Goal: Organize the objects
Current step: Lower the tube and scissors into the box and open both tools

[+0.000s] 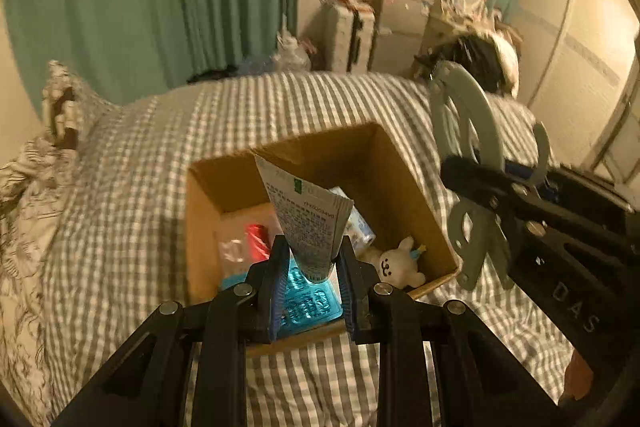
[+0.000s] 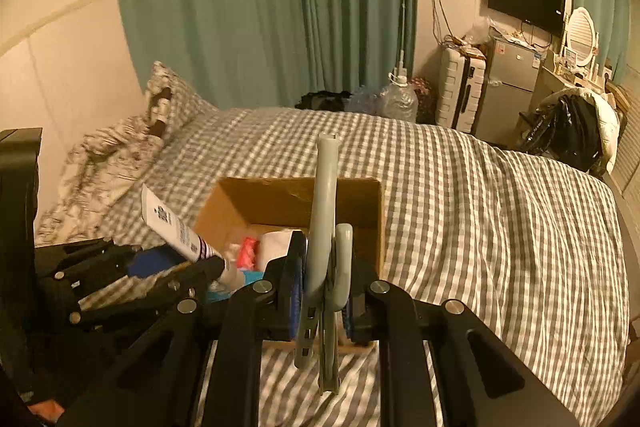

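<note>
An open cardboard box [image 1: 404, 187] stands on the checked bed; it also shows in the right wrist view [image 2: 280, 199]. My left gripper [image 1: 312, 267] is shut on a white printed tube [image 1: 308, 219], held upright over the box's near part; the tube [image 2: 172, 223] shows from the side in the right wrist view. My right gripper [image 2: 322, 283] is shut on a grey plastic holder [image 2: 324, 211], just by the box's near right side; the holder [image 1: 468, 131] also shows in the left wrist view. Inside the box lie a red item [image 1: 256, 241], a blue blister pack [image 1: 308, 303] and a white plush toy [image 1: 396, 263].
The grey-and-white checked bed [image 2: 480, 211] spreads around the box. A pillow [image 2: 168, 103] and a crumpled patterned quilt [image 2: 100, 163] lie at its head. Behind the bed are green curtains [image 2: 260, 7], a water bottle [image 2: 398, 99], a suitcase [image 2: 460, 91] and a small fridge [image 2: 508, 87].
</note>
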A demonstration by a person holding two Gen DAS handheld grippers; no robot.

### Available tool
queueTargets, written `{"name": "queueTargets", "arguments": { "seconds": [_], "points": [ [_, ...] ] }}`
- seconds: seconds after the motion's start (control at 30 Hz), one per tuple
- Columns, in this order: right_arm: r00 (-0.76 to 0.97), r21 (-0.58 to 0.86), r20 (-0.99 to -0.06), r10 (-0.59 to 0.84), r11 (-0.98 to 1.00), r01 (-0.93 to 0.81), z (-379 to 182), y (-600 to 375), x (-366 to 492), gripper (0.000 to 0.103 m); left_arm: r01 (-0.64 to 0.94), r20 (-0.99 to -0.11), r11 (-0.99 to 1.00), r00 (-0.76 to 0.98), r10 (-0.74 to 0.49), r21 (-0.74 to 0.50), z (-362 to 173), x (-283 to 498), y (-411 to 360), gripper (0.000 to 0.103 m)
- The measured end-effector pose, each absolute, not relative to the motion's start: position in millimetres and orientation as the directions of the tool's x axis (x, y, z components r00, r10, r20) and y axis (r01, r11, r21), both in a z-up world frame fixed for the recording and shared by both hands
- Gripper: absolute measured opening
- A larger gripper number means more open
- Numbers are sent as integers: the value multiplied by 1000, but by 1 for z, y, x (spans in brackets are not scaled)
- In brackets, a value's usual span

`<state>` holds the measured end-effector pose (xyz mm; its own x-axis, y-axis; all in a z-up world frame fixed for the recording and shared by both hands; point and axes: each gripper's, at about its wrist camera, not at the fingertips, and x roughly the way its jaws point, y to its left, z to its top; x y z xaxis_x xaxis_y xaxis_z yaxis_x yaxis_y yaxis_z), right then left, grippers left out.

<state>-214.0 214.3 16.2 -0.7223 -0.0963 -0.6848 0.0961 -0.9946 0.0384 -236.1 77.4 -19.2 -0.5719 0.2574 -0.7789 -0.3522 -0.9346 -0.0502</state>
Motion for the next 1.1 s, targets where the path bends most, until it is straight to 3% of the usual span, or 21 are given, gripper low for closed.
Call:
{"name": "queueTargets", "arguments": {
  "seconds": [0.27, 0.43, 0.47, 0.5, 0.53, 0.57, 0.73, 0.87, 1.1],
  "points": [
    [-667, 65, -739, -97, -995, 72, -29, 230, -248, 15, -366, -842, -927, -472, 260, -81, -70, -275, 96, 24],
    [-672, 87, -733, -107, -994, 64, -35, 237, -252, 15, -350, -839, -934, -486, 245, -70, -71, -285, 96, 32],
    [-677, 87, -728, -105, -994, 60, -33, 238, -252, 21, -338, -838, -939, -493, 232, -61, -70, -285, 94, 46],
    [-686, 86, -721, -101, -995, 57, -30, 238, -250, 37, -324, -837, -944, -500, 221, -56, -69, -286, 93, 57],
    [-695, 87, -712, -100, -995, 54, -27, 239, -249, 47, -301, -831, -952, -513, 213, -58, -66, -285, 88, 73],
    [-710, 92, -697, -100, -994, 50, -21, 240, -245, 57, -289, -827, -955, -521, 212, -63, -64, -283, 86, 77],
    [-751, 98, -654, -91, -995, 34, 9, 242, -229, 60, -233, -813, -970, -550, 190, -69, -45, -272, 67, 78],
    [-782, 94, -618, -81, -995, 30, 39, 240, -206, 65, -209, -776, -977, -608, 166, -45, -15, -252, 55, 88],
    [-845, 47, -534, -37, -999, 14, 98, 234, -148, 84, -192, -652, -981, -741, 160, -23, 54, -202, 41, 101]
  ]
}}
